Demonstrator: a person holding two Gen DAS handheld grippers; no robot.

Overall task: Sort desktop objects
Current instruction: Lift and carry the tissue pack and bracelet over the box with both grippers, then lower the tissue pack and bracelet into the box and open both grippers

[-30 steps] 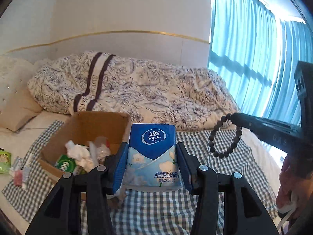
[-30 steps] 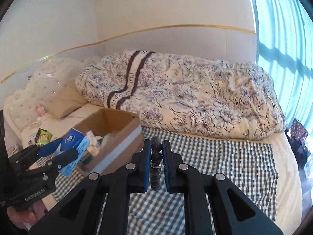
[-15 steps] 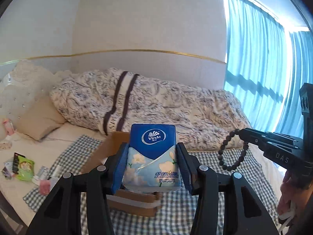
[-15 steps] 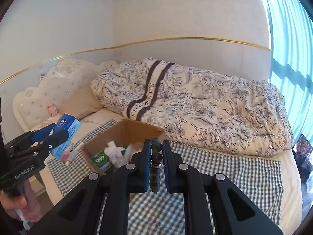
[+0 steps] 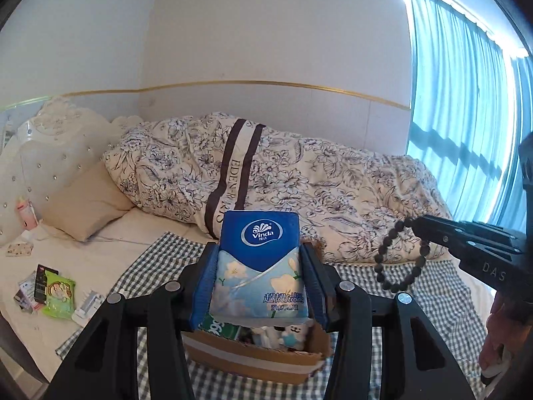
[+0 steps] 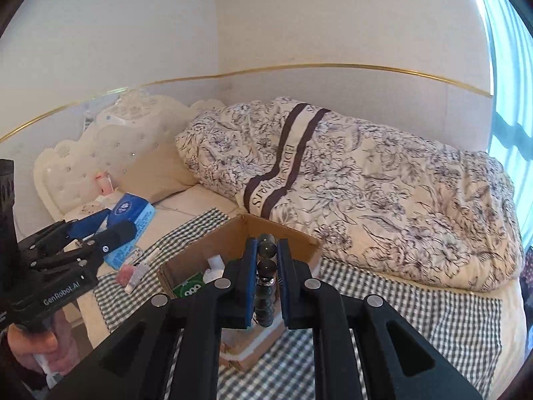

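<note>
Left gripper point(image 5: 260, 266) grips "Vinda" tissue pack point(image 5: 260, 263); right gripper point(image 6: 266, 266) pinches bead bracelet point(image 6: 265, 276).

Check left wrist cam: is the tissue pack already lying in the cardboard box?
No, the tissue pack is clamped between the left gripper fingers, held above the cardboard box.

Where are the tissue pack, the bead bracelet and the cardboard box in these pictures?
tissue pack point(image 5: 258, 263): left wrist view, middle of its blue printed front.
bead bracelet point(image 5: 393, 283): left wrist view, beads low on the hanging loop.
cardboard box point(image 6: 230, 243): right wrist view, inner side of its back wall.
</note>
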